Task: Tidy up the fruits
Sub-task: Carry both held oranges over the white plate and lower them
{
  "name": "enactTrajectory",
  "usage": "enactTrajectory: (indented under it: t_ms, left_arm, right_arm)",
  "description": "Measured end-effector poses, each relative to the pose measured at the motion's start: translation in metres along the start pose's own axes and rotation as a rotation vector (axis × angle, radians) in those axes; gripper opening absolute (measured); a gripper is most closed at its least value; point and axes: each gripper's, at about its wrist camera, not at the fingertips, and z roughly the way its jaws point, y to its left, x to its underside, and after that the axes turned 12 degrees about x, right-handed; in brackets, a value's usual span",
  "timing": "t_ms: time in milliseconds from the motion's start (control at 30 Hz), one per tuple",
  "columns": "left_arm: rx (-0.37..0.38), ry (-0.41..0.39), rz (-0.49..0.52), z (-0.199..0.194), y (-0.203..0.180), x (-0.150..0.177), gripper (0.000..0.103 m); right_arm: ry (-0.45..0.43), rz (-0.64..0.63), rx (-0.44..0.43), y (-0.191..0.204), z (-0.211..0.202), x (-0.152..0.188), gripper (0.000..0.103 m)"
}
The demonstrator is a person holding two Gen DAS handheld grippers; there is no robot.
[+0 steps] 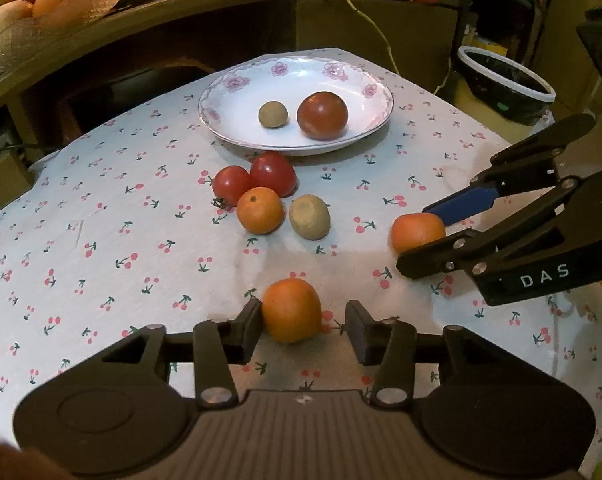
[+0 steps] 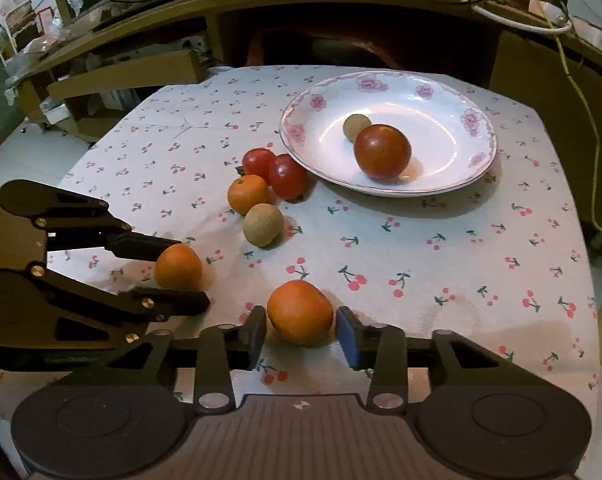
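My left claw (image 1: 303,326) and right claw (image 2: 301,334) each straddle an orange on the near worktop (image 1: 101,240), jaws apart, unclamped, ready to carry both to the far plate (image 1: 229,128).

Plate (image 1: 221,128) at the far side of the table (image 1: 101,240), tomato (image 1: 322,115) and small kiwi (image 1: 273,114) on it, four fruits clustered (image 1: 261,200) just before the plate, two oranges nearer, one (image 1: 291,310) between left gripper (image 1: 303,326) fingers, another (image 2: 300,312) between right gripper (image 2: 301,334) fingers.
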Motion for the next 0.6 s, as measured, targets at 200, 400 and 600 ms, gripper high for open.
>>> enactTrajectory:
  t_ms: [200,400,600]
  left_arm:
    - [-0.001,-0.009,-0.029,0.0,0.001,-0.003,0.042]
    - [-0.007,0.001,-0.045,0.001,0.002,-0.009,0.035]
    - [-0.006,-0.024,-0.028,-0.001,-0.004,-0.02,0.035]
  right_arm:
    - [-0.002,-0.024,-0.01,0.0,-0.001,0.0,0.036]
    - [0.007,-0.019,0.0,-0.002,-0.003,-0.003,0.034]
    - [-0.021,0.0,-0.007,-0.003,-0.009,-0.011,0.034]
